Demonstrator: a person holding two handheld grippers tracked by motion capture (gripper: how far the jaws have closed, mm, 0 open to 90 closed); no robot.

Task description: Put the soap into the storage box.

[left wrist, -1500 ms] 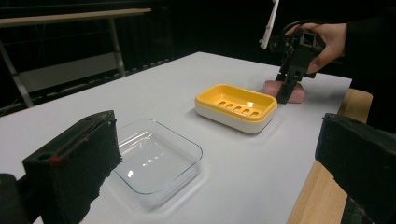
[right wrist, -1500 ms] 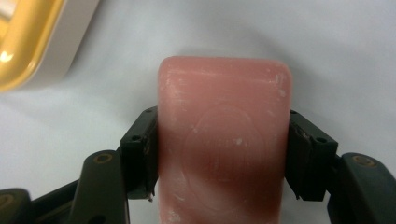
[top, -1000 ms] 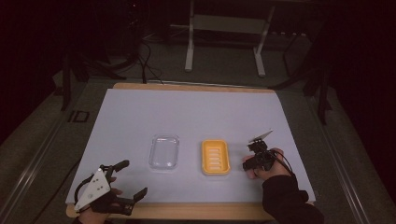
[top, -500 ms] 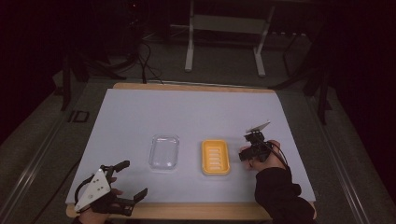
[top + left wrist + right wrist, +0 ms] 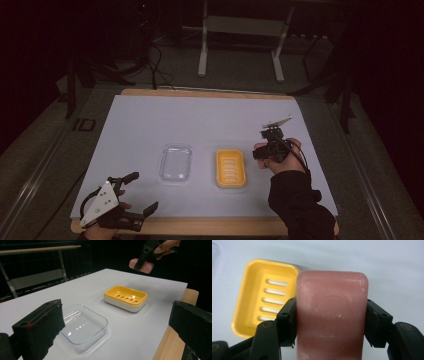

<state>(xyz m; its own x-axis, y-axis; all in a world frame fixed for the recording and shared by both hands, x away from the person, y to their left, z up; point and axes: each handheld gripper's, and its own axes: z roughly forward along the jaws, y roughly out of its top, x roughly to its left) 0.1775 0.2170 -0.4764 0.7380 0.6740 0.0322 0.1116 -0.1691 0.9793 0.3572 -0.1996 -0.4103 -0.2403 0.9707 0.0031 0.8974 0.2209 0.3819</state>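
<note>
A pink soap bar (image 5: 332, 315) stands on end between the jaws of my right gripper (image 5: 329, 312), which is shut on it. In the high view that gripper (image 5: 261, 151) hovers just right of the yellow slotted soap dish (image 5: 230, 168), with the soap (image 5: 257, 148) at its left end. The left gripper view shows the soap (image 5: 141, 265) held above the table behind the dish (image 5: 125, 298). A clear shallow container (image 5: 176, 163) lies left of the dish. My left gripper (image 5: 142, 192) rests open at the table's front left corner, jaws wide apart and empty.
A white mat (image 5: 210, 120) covers the wooden table, whose bare edge (image 5: 210, 226) runs along the front. Metal stand legs (image 5: 202, 50) rise on the floor beyond the far edge. The person's dark sleeve (image 5: 295, 200) lies over the front right.
The right gripper has carried the soap away from the person and slightly left, closer to the yellow dish. The left gripper has stayed put.
</note>
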